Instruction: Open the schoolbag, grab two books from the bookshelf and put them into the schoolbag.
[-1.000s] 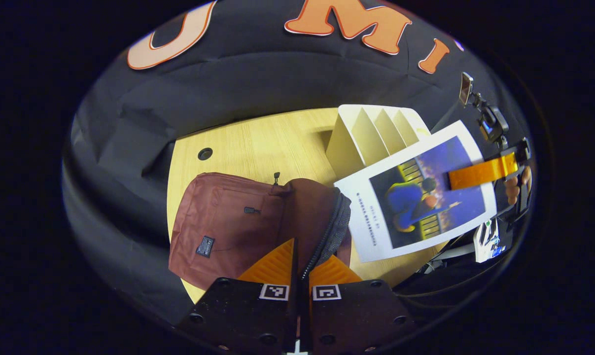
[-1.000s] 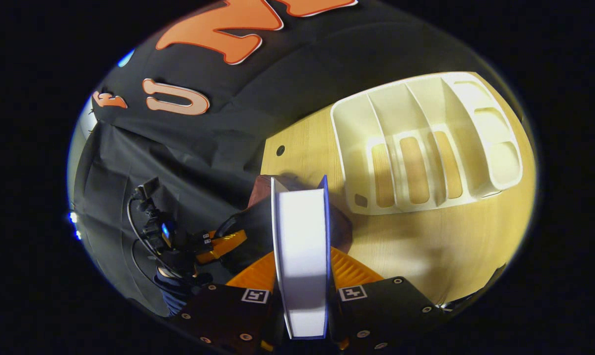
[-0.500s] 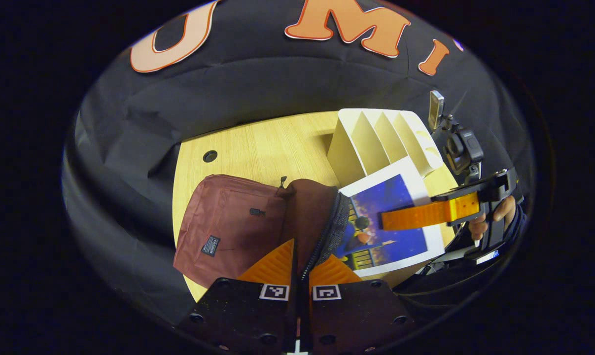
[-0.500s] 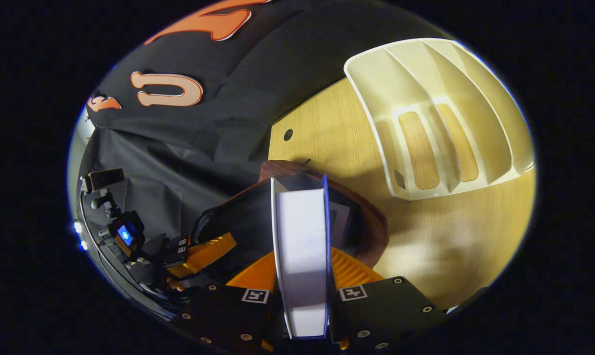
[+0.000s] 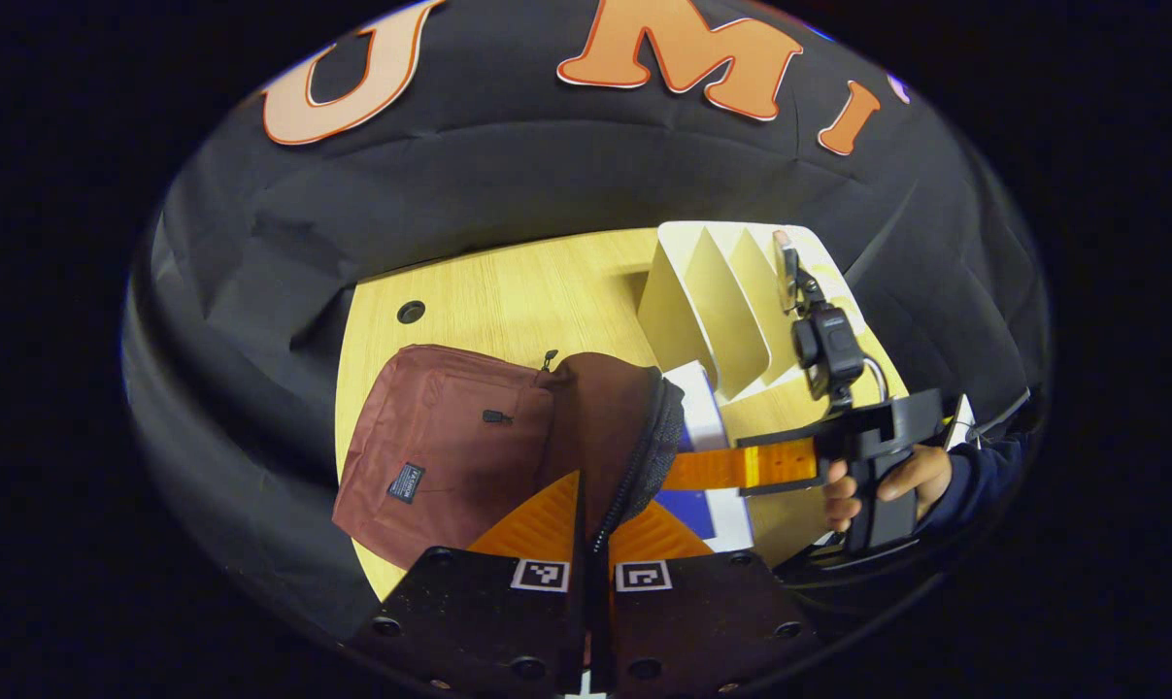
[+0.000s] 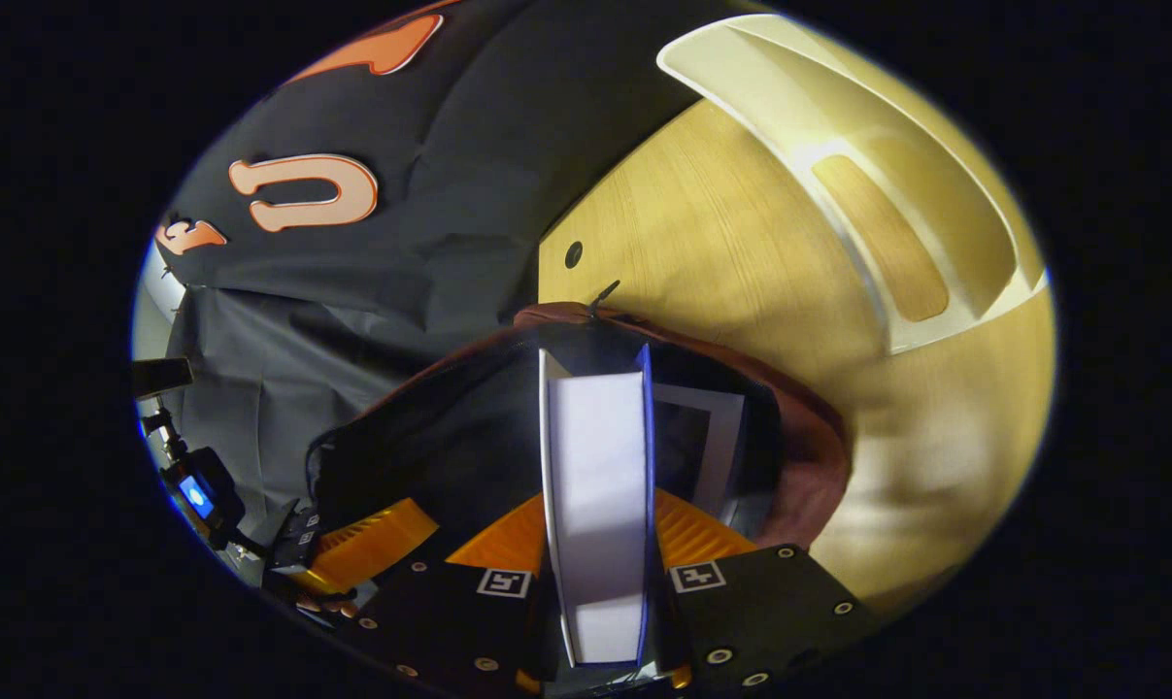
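Right gripper view: right tongs (image 6: 600, 544) clamp the book (image 6: 595, 485), half inside the schoolbag (image 6: 799, 456) mouth; left tongs (image 5: 590, 534) pinch its zipper edge.

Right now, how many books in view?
2. One book is clamped in the right gripper, part-way into the schoolbag; a second book is already inside beside it. Others may be hidden deeper.

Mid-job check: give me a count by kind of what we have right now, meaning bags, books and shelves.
Dark red fabric schoolbag: 1
White-covered books: 2 (held book in the right gripper; second book, apparently already inside the bag)
White slotted bookshelf: 1
Total: 4
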